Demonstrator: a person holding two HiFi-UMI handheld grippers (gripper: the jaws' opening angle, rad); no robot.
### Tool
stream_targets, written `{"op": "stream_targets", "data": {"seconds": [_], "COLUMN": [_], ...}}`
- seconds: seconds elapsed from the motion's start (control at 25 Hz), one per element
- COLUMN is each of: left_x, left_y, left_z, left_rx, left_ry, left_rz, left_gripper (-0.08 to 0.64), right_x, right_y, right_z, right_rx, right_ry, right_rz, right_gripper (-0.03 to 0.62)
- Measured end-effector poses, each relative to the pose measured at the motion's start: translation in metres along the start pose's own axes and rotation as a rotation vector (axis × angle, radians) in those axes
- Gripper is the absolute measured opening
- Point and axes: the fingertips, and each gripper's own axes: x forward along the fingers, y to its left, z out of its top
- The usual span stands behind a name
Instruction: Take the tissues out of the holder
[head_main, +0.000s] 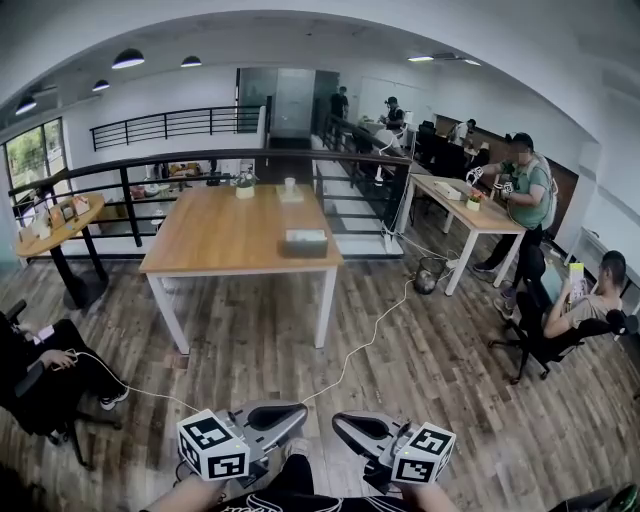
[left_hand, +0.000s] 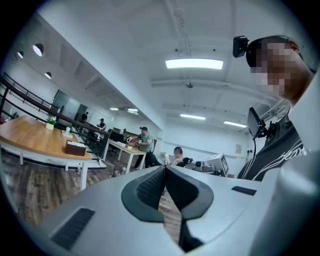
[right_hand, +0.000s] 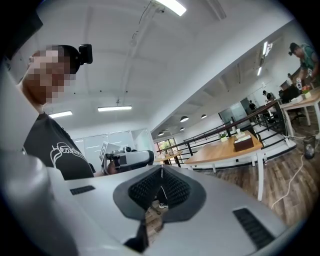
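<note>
- Currently, the left grey two-jaw gripper (head_main: 285, 415) and the right grey two-jaw gripper (head_main: 352, 428) hang low, close to the person's body. On each, the black ribbed pads (left_hand: 150, 186) are pressed together with nothing between them.
- The dark rectangular tissue holder with a pale top (head_main: 305, 242) stands near the front edge of the large light wooden table (head_main: 220, 240), well apart from both grippers.
- The step in hand appears to be the approach. Walk to the table edge nearest the holder, stepping clear of the white cable (head_main: 360, 345) on the plank floor.
- Spread one gripper's jaws before reaching in, pinch only the tissue, and pull straight up.
- Brace the holder with the other gripper, as a light box will likely lift with the tissue.
</note>
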Motion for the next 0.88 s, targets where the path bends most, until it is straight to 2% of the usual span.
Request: {"op": "stream_targets", "data": {"seconds": [0.2,0.4,0.88], "left_x": [0.013,0.032,0.100], "left_y": [0.037,0.092,0.280], "left_z": [0.000,0.007,0.041], "left_rx": [0.001,-0.021,-0.089], "left_ry": [0.012,0.022,0.045], "left_rz": [0.013,0.015,0.009], "left_gripper": [0.014,0.014,0.014], "right_x": [0.020,0.048,0.158], "right_y": [-0.035,-0.087,-0.250], "right_z": [0.003,0.012,0.044], "right_rx": [0.007,0.037,0.104], "right_ry": [0.010,0.017,0.070], "right_rz": [-0.002,-0.021,-0.060], "right_gripper": [0.020,0.020,0.020]}}
